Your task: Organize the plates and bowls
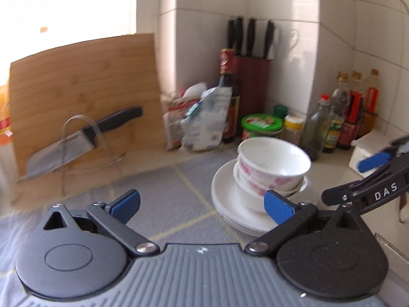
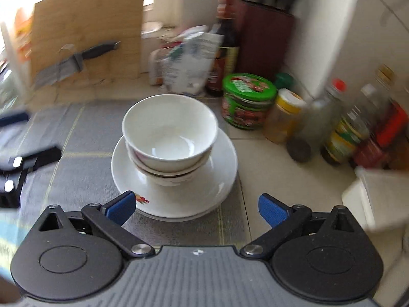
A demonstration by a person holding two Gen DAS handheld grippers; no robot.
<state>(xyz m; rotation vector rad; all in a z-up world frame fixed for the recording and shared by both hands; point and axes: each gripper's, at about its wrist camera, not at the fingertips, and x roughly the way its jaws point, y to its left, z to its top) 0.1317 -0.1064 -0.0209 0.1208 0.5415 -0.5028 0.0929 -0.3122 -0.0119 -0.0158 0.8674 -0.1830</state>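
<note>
The left tool (image 1: 202,206) points down at a slant over the grey mat (image 1: 163,194), its 2 blue pads spread wide with nothing between them. The right tool (image 2: 196,208) tilts down more steeply, its pads also spread wide and bare; it hangs just short of the near rim of the plates (image 2: 179,194). Neither tool touches any dish. In the left wrist view the right tool shows at the right edge, beside the dish stack and apart from it.

The stack of bowls (image 2: 170,133) is the landmark. About 3 bowls sit nested one inside another, the top one white inside, upright and empty; the left wrist view shows pink flower marks on their outer walls. The bowls stand in the middle of the plates, a pile of at least 2 white plates whose exact count I cannot tell. The top plate has a small red and green print on its near rim. The pile rests on the right edge of the mat, on the counter (image 2: 276,168).

Behind the bowls and to the right stands a green-lidded jar (image 2: 246,101), then a yellow-capped jar (image 2: 283,115) and a row of oil and sauce bottles (image 1: 342,117). Directly behind the bowls are a dark sauce bottle (image 1: 230,94), crumpled food packets (image 1: 202,120) and a knife block (image 1: 251,87) in the tiled corner. Far left of the bowls a wooden cutting board (image 1: 84,97) leans upright, with a cleaver (image 1: 76,140) held in a wire stand in front of it. A white lidded box (image 2: 378,199) sits to the right of the bowls.
</note>
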